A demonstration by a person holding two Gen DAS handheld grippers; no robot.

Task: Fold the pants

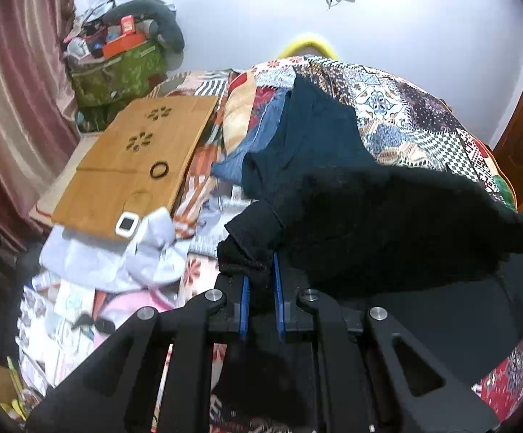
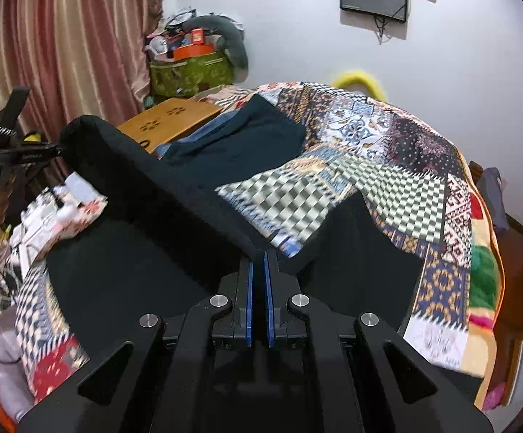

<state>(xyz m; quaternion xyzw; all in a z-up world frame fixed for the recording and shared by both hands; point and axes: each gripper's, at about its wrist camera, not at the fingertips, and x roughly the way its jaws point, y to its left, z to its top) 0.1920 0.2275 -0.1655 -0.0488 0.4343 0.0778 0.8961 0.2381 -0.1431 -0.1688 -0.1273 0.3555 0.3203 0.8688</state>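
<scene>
The black pants [image 1: 387, 223] hang stretched between both grippers above the patchwork quilt [image 1: 405, 108]. In the left wrist view my left gripper [image 1: 261, 270] is shut on one bunched corner of the pants, its blue pads pressing the fabric. In the right wrist view my right gripper [image 2: 259, 258] is shut on the opposite corner. From there the lifted edge of the pants [image 2: 145, 187] runs up and left to the left gripper [image 2: 57, 151]. The rest of the black cloth drapes down onto the bed under both grippers.
A dark teal garment [image 2: 243, 144] lies folded over a blue one [image 1: 257, 133] further up the bed. A wooden lap tray [image 1: 142, 158] and light clothes [image 1: 145, 252] lie at the left. A green bag [image 1: 117, 72] and curtain [image 2: 62, 36] stand behind.
</scene>
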